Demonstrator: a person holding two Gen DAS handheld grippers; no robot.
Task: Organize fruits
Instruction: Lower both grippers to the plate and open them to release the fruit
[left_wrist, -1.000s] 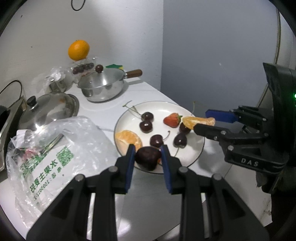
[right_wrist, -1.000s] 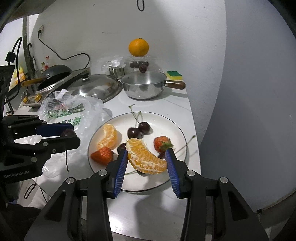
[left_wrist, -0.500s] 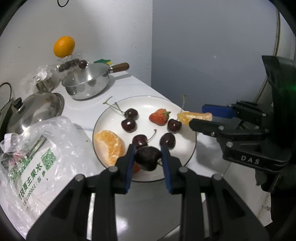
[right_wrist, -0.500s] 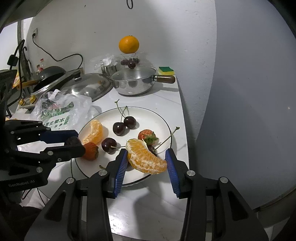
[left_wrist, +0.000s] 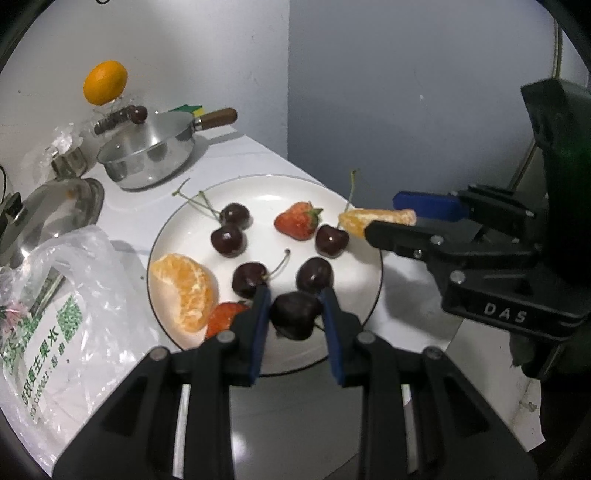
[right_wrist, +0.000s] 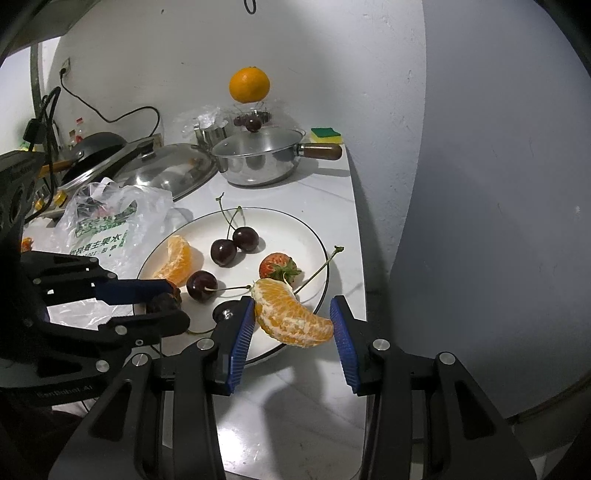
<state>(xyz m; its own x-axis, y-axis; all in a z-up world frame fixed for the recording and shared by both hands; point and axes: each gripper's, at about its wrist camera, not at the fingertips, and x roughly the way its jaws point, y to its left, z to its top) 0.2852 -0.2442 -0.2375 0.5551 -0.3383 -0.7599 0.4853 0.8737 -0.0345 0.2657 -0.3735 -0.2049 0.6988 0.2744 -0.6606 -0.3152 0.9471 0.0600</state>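
A white plate (left_wrist: 266, 184) (right_wrist: 288, 225) holds several dark cherries (left_wrist: 228, 240), a strawberry (left_wrist: 297, 221), an orange piece (left_wrist: 186, 288) and a second strawberry (left_wrist: 221, 317) at its near rim. My left gripper (left_wrist: 295, 317) is shut on a dark cherry (left_wrist: 295, 319) over the plate's near edge; it also shows in the right wrist view (right_wrist: 164, 302). My right gripper (right_wrist: 293, 325) is shut on an orange segment (right_wrist: 291, 317) over the plate's right edge; that segment also shows in the left wrist view (left_wrist: 376, 219).
A steel saucepan (left_wrist: 147, 162) with a wooden handle, a pan lid (left_wrist: 48, 210) and a printed plastic bag (left_wrist: 55, 306) lie left of the plate. A whole orange (right_wrist: 249, 84) sits on a glass container at the back wall. The counter edge runs close right of the plate.
Both grippers have drawn back toward the plate's near and right edges, still holding their fruit. The plate and pots have shifted left and farther in the views.
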